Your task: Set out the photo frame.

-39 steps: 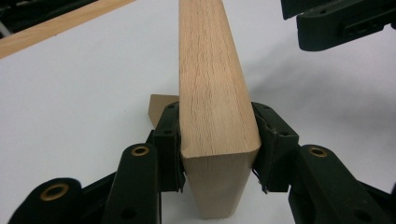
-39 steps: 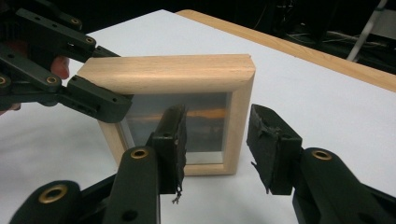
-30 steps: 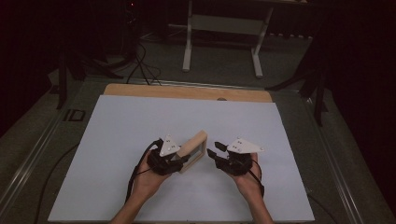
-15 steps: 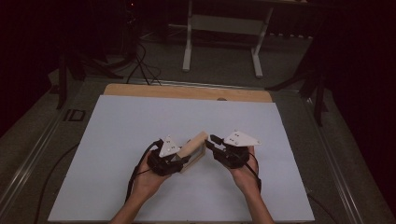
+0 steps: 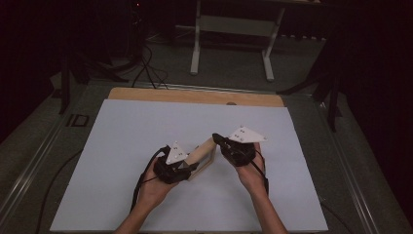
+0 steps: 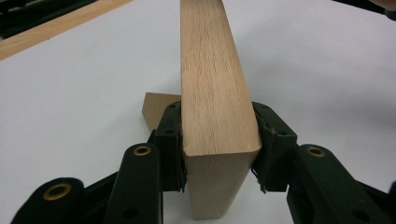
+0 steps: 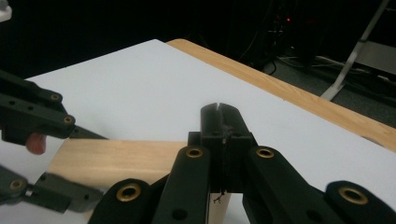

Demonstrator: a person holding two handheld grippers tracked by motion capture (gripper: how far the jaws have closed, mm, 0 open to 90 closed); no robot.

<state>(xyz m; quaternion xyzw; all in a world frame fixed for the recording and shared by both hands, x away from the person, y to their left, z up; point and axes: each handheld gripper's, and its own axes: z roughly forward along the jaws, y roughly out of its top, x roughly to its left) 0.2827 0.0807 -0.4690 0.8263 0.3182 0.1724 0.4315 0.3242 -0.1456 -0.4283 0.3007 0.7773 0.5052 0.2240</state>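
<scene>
One pale wooden block [image 5: 202, 153], long and rectangular with rounded edges, held above the white sheet [image 5: 122, 146] that covers the table. Long axis: diagonal in the high view, near end low at the left gripper [image 5: 181, 168], far end raised and pointing away and to the right, toward the right gripper [image 5: 217, 140]. Wood grain runs along the length.

Left gripper [image 6: 218, 140]: black two-jaw tool, clamped on the near end of the block; the pads press both long side faces, as the left gripper view shows, and the block runs straight out between the jaws. A second light wooden edge [image 6: 154, 107] shows below and left of the block in that view; whether it is part of the same piece cannot be told.

Right gripper [image 7: 219, 116]: black two-jaw tool, just beside the block's far end. Its jaws have just been closing and now meet with nothing between them; the block lies behind and below them in the right gripper view.

Wooden table edge [image 5: 195, 96]: bare strip beyond the far side of the sheet, well apart from the block.
</scene>
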